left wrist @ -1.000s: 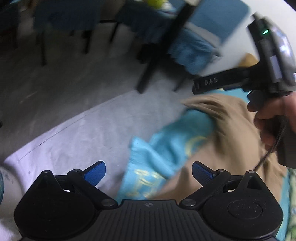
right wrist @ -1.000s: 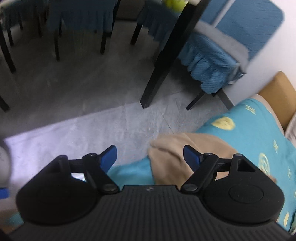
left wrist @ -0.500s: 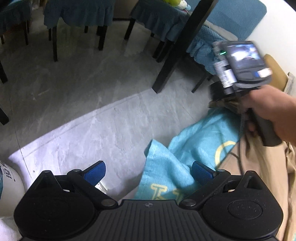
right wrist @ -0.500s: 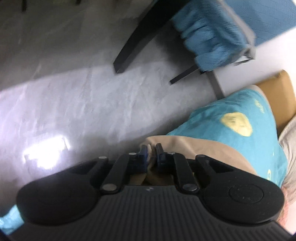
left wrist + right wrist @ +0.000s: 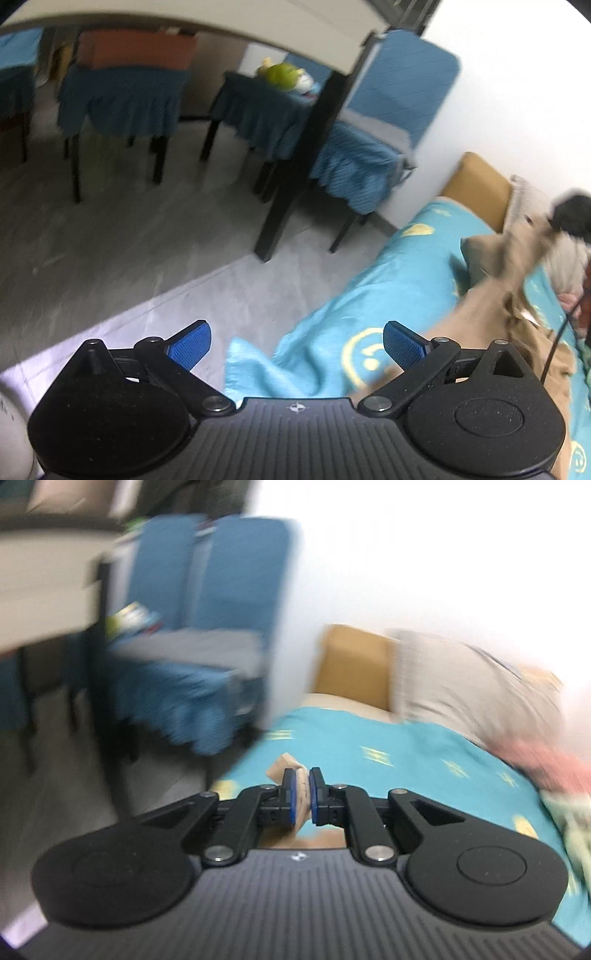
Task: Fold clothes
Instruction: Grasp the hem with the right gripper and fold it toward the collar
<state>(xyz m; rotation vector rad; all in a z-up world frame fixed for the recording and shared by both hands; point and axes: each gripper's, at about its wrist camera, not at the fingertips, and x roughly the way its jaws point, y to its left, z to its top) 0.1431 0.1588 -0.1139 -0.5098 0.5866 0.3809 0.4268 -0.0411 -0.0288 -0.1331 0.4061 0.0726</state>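
A tan garment (image 5: 491, 306) lies on the bed's turquoise sheet (image 5: 369, 284), with one end pulled up towards the far right of the left wrist view, where the right gripper (image 5: 570, 216) shows as a dark blur. In the right wrist view the right gripper (image 5: 302, 794) is shut on a fold of that tan garment (image 5: 286, 766), held above the sheet (image 5: 388, 746). My left gripper (image 5: 295, 341) is open over the sheet's hanging corner, nothing between its blue pads (image 5: 190, 341).
Blue-covered chairs (image 5: 369, 166) and a dark table leg (image 5: 295, 173) stand on the grey floor (image 5: 129, 258) left of the bed. A tan headboard (image 5: 351, 664), a beige pillow (image 5: 469, 686) and pink cloth (image 5: 546, 764) lie at the bed's far end.
The right gripper closed on the tan garment's edge and has swung up and away to the right, lifting the cloth. The left gripper stayed open and shifted a little.
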